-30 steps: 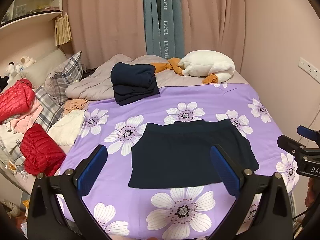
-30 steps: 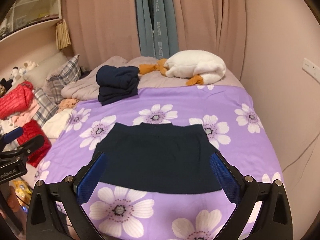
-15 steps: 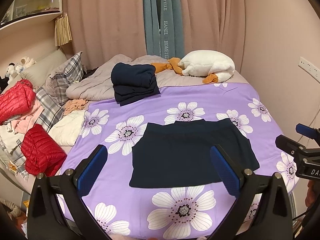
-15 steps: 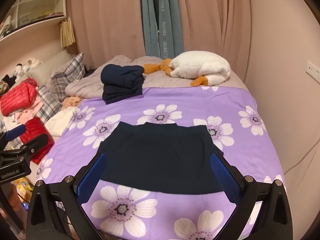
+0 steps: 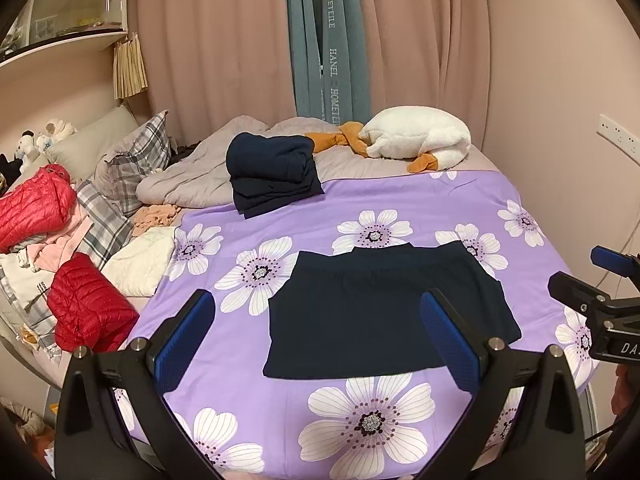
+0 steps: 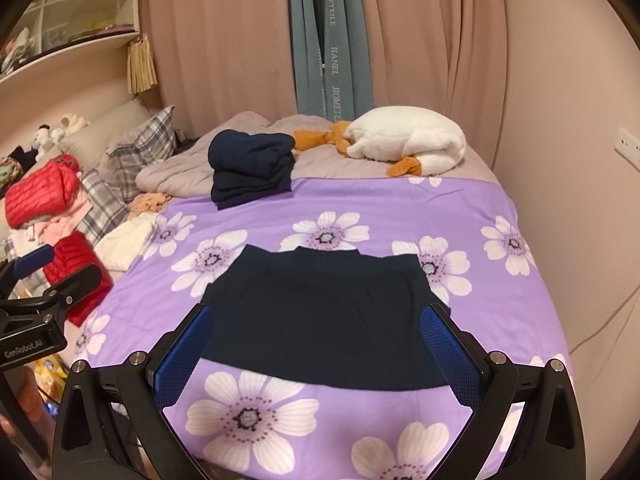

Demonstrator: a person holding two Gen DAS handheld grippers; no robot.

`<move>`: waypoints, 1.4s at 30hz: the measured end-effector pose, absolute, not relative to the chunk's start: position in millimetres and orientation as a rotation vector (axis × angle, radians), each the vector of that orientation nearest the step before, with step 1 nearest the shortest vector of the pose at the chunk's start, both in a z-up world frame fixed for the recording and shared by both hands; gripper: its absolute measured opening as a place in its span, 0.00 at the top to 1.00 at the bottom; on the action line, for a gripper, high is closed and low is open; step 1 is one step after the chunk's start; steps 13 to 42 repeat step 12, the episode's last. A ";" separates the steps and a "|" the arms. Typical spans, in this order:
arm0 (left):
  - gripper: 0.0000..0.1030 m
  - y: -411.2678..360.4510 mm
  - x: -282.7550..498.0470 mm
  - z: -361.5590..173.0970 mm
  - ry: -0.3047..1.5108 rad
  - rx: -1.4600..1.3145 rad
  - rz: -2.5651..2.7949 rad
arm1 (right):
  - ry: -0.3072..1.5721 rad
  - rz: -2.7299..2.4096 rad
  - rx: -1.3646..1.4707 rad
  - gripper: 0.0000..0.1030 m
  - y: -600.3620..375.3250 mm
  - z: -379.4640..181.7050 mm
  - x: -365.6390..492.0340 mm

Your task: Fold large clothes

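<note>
- The dark navy knit garment [image 5: 384,316] lies spread flat near the middle of the purple bedspread with white flowers [image 5: 400,208], its short collar pointing toward the far side of the bed and its straight hem nearest the cameras.
- It looks soft, light and limp, a fine matte knit that should drape and sag once lifted (it will likely cling a little to the bedspread rather than slide). The best holds seem to be the two near hem corners, or one side edge pinched at hem and shoulder, so the fold stays square.
- The left tool [image 5: 320,340] hovers above the near edge of the bed with its blue textured pads wide apart, holding nothing.
- The right tool [image 6: 316,352] is likewise spread wide and empty, framing the garment's hem from above; neither touches the cloth.
- Further back, a stack of folded dark navy clothes [image 5: 272,174] sits at the edge of a rumpled grey quilt [image 5: 192,180], soft and rounded at the folds.
- Beside that lies a white plush goose with orange feet [image 5: 416,138], fluffy and bulky.
- On the left side are glossy red quilted puffer jackets [image 5: 88,312] and a grey plaid pillow [image 5: 136,160].
- Pink pleated curtains [image 5: 224,40] hang behind.
</note>
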State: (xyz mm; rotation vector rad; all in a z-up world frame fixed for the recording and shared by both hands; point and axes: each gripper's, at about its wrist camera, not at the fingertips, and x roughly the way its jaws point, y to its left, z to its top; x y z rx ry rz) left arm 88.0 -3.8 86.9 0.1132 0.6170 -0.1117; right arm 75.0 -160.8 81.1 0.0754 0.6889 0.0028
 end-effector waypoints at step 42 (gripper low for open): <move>0.00 -3.7 87.0 87.5 0.603 0.113 -0.087 | 0.671 0.001 0.075 0.01 -160.4 85.6 70.9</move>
